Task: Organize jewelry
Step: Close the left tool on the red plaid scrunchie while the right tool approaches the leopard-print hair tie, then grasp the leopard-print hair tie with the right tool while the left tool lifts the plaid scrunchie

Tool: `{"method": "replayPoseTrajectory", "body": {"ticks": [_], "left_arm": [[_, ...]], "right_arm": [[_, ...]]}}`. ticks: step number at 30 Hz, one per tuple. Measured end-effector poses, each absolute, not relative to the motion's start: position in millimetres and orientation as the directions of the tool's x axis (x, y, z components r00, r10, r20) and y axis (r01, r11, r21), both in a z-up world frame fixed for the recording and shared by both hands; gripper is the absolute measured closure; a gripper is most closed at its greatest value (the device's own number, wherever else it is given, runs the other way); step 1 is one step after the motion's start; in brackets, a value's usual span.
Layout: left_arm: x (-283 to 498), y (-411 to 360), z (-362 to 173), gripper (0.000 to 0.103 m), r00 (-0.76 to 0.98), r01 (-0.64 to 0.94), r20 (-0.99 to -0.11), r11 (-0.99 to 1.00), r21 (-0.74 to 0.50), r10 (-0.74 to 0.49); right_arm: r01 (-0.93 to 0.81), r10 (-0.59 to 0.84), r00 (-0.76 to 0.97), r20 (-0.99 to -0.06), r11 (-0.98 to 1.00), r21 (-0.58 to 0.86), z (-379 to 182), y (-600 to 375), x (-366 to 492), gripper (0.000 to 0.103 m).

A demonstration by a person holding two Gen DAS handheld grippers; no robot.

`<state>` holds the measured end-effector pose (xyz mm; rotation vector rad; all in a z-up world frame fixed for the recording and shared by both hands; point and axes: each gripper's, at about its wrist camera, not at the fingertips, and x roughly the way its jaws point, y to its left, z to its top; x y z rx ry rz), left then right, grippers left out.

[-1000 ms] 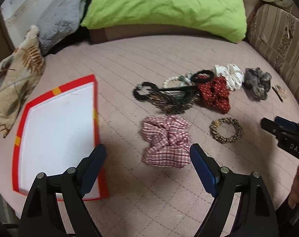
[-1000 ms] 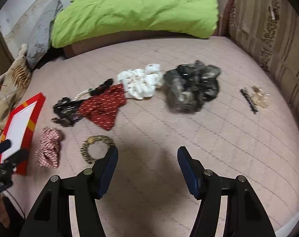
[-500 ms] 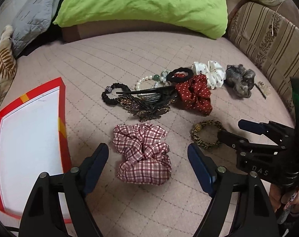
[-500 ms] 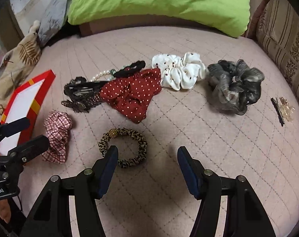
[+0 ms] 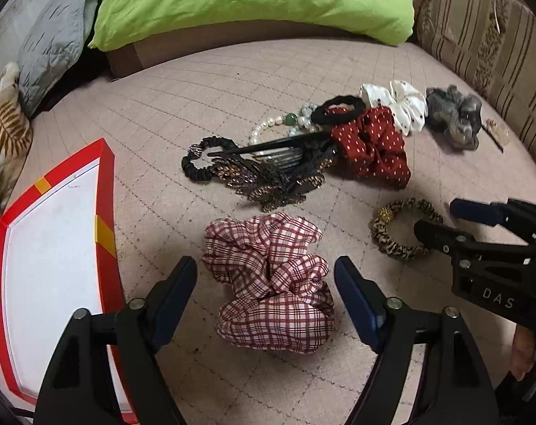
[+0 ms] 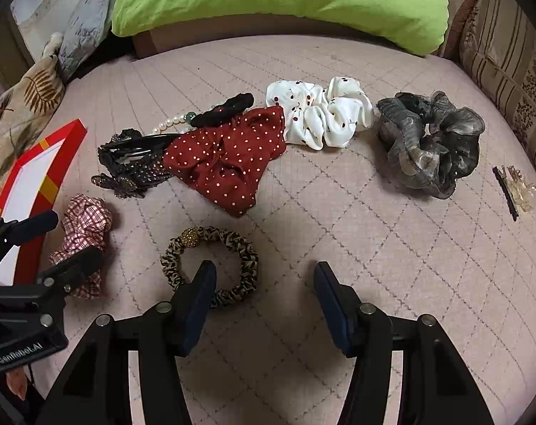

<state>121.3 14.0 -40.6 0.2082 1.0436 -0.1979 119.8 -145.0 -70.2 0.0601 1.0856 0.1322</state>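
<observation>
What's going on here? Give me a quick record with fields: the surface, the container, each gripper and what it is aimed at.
surface: pink quilted cushion
container: red-rimmed tray, white inside, nothing in it
left gripper: jaws closing, plaid scrunchie between them, pads not yet touching
right gripper: jaws closing, one finger over the leopard hair tie, nothing gripped
other pieces: red dotted scrunchie, white scrunchie, grey scrunchie, pearl bracelet

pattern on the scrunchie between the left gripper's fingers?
Red-and-white plaid fabric scrunchie; clearest in the left wrist view.
</observation>
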Motion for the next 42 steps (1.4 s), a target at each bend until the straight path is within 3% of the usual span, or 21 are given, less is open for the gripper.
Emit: {"method": "replayPoseTrajectory", "body": {"ticks": [5,16,21,23,25,30,42], "left_arm": [[121.4,7.2,-55.0,0.048,0.455,0.276,-0.889,0.957,0.091,-0.046],[115.9,6.9,-56.6,0.053,0.467,0.26,-0.882,0.962,0.079,-0.054],[113.3,3.9,-56.8,0.063,0.471,0.262,-0.88,0.962,0.079,-0.056],[111.5,2.4,-55.8,0.08,0.471,0.262,-0.88,0.962,0.08,-0.055],[108.9,1.6,-52.3,0.088,0.473,0.262,-0.879,0.962,0.08,-0.056],[96.8,4.5,-32.9,0.088,0.496,0.253,-0.864,0.967,0.044,-0.091],[59.3,31.0,24.4,0.088,0.583,0.189,-0.808,0.982,0.024,-0.092]], "right_arm": [[-0.084,0.092,0.474,-0.876,0.995,0.059,-73.1,-137.6,119.5,0.046],[-0.087,0.067,0.496,-0.866,0.996,0.027,-74.1,-130.3,115.2,0.057],[-0.091,0.065,0.504,-0.861,0.996,0.022,-73.2,-125.2,114.6,0.079],[-0.089,0.059,0.508,-0.859,0.996,0.016,-72.2,-123.3,112.8,0.089],[-0.087,0.066,0.507,-0.86,0.996,0.025,-70.6,-124.3,112.3,0.093],[-0.068,0.111,0.51,-0.853,0.994,0.089,-56.9,-136.5,107.0,0.096],[-0.145,0.147,0.59,-0.794,0.987,0.075,2.3,-107.9,76.6,0.096]]}}
